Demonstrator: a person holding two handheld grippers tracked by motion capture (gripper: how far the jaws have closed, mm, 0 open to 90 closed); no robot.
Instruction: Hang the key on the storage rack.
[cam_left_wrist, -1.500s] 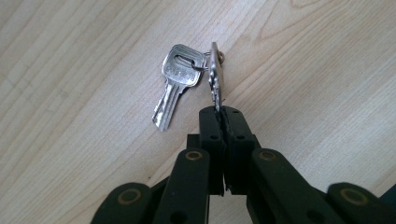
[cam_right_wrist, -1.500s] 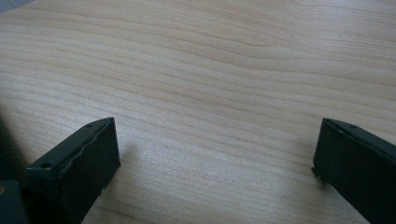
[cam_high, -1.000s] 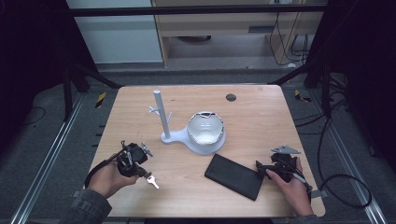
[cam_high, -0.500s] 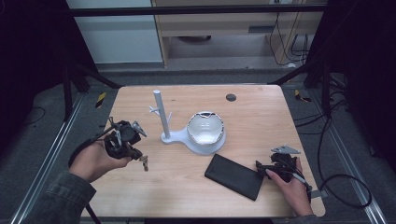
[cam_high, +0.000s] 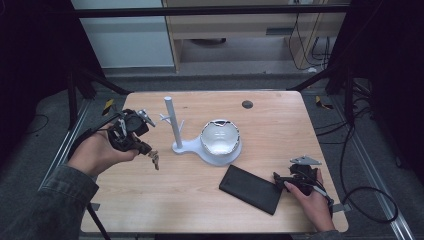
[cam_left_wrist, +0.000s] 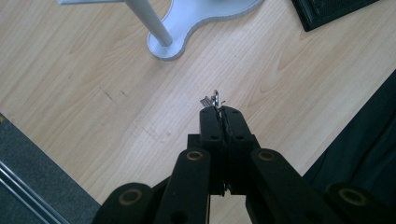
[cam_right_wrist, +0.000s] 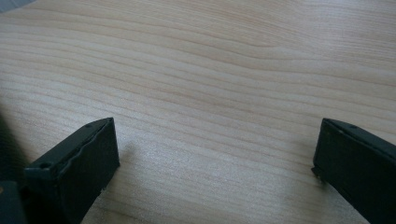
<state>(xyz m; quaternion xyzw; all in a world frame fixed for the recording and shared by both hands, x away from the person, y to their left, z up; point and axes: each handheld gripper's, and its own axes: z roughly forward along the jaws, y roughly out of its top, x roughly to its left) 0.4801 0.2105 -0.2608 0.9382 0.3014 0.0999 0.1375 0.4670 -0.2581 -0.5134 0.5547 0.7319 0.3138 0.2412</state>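
Right gripper (cam_high: 281, 181) rests low on table (cam_high: 280, 125), jaws wide apart with nothing between them, beside black case (cam_high: 251, 189). Left gripper (cam_high: 148, 151) is clamped tight on keys (cam_high: 155, 159), dangling above the table near white stand (cam_high: 175, 142) and bowl (cam_high: 220, 137).

Stand (cam_high: 176, 131) at table (cam_high: 280, 125) centre, bowl (cam_high: 220, 139) on its base, flat case (cam_high: 251, 188) nearer right.
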